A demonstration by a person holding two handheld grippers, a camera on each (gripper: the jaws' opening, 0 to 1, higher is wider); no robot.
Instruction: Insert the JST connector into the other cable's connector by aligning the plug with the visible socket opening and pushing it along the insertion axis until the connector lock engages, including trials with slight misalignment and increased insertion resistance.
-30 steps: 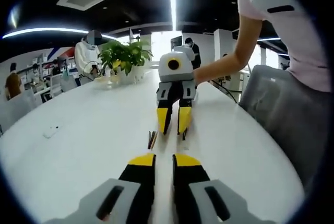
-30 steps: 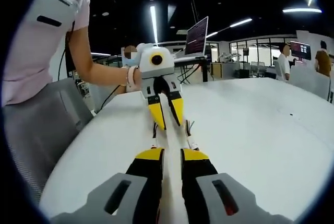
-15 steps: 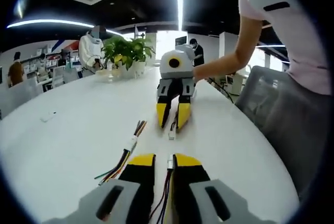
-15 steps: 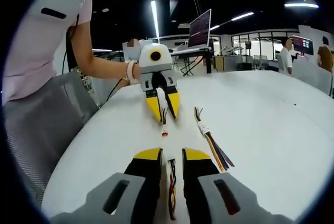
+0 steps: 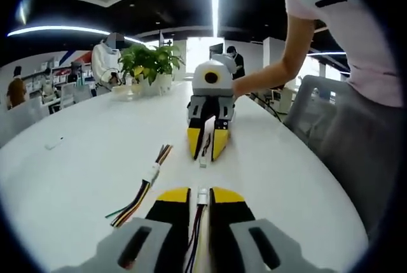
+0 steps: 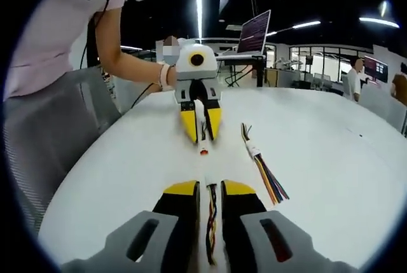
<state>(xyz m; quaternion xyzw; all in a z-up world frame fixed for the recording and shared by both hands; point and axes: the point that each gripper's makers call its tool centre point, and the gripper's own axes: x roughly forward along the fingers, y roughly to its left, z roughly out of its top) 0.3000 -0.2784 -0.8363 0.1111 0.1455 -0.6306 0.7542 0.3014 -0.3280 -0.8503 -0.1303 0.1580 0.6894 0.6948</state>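
White table (image 5: 76, 158), each hand-held gripper (image 5: 200, 198) (image 6: 210, 190) clamping a cable (image 5: 194, 235) (image 6: 210, 222); plug details indistinct

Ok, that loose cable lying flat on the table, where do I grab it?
Likely the wires right beside the white connector, coming straight down, jaws across the loose cable. It lies flat and its wires run together there, splaying at the ends. Left gripper and right gripper each clamp a held cable.
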